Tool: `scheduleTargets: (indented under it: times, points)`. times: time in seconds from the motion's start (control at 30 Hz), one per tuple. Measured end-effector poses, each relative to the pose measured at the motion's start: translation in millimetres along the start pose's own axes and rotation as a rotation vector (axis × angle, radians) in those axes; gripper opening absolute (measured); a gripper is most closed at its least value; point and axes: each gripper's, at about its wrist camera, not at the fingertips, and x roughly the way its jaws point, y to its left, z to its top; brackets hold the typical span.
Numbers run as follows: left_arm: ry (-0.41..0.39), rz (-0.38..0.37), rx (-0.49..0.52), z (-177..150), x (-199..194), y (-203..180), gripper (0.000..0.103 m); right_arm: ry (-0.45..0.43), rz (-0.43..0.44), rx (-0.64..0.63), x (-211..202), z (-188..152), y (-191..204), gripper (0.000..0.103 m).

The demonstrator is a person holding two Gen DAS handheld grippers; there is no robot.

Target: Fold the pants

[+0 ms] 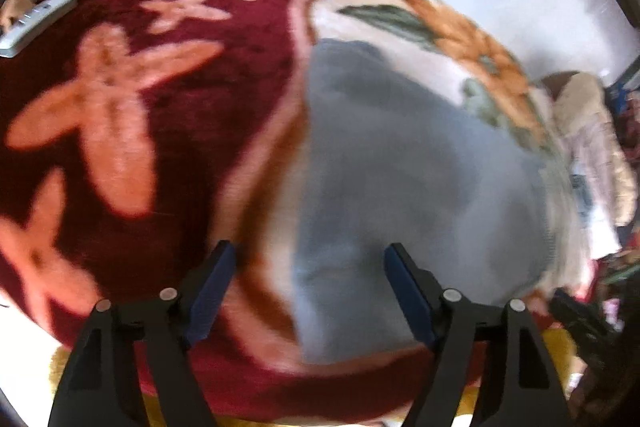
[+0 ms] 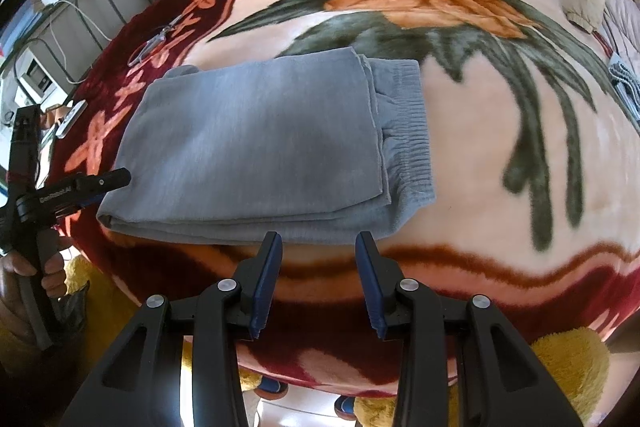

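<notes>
Black plastic tongs with blue ribbed pads fill our foreground: the right gripper (image 2: 319, 247) has its jaws partly apart with nothing between them. Our left gripper (image 1: 310, 259) is spread wide and empty. Just ahead of both lie the grey pants (image 2: 260, 143), soft knit, folded into a flat rectangle, ribbed waistband on their right. Under them, a plush blanket (image 2: 500, 147), cream with an orange flower, maroon border.

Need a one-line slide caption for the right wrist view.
Folded grey pants lie on a floral blanket, right gripper open and empty just short of them.
</notes>
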Motion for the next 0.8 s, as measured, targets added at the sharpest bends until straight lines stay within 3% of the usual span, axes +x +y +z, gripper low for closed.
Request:
scheduleTargets:
  times: [0.13,0.2,0.23,0.27,0.33,0.57,0.8]
  points:
    - [0.017,0.027,0.003,1.6,8.6,-7.3,0.073,-0.001,0.008,0.02,0.4,-1.2,-5.8,0.039]
    - [0.007,0.039,0.016,1.4,8.3,-9.5,0.059,-0.005,0.012,0.026,-0.1,-2.5,-7.8,0.039]
    - [0.001,0.007,0.019,1.7,6.1,-9.6,0.038,-0.007,0.013,0.028,-0.3,-3.0,-8.7,0.039]
    - [0.004,-0.019,0.009,1.9,4.8,-8.8,0.029,-0.009,0.015,0.033,-0.4,-3.4,-9.9,0.039]
    - [-0.002,-0.034,-0.007,3.1,1.1,-7.3,0.02,-0.014,0.019,0.045,-0.3,-3.9,-12.8,0.039]
    - [-0.071,-0.064,0.053,8.7,-29.7,-30.6,0.011,-0.038,0.045,0.085,-0.8,-5.3,-21.3,0.039]
    - [-0.157,-0.06,0.258,12.9,-69.0,-106.5,0.01,-0.081,0.098,0.142,-2.1,-5.4,-34.4,0.039]
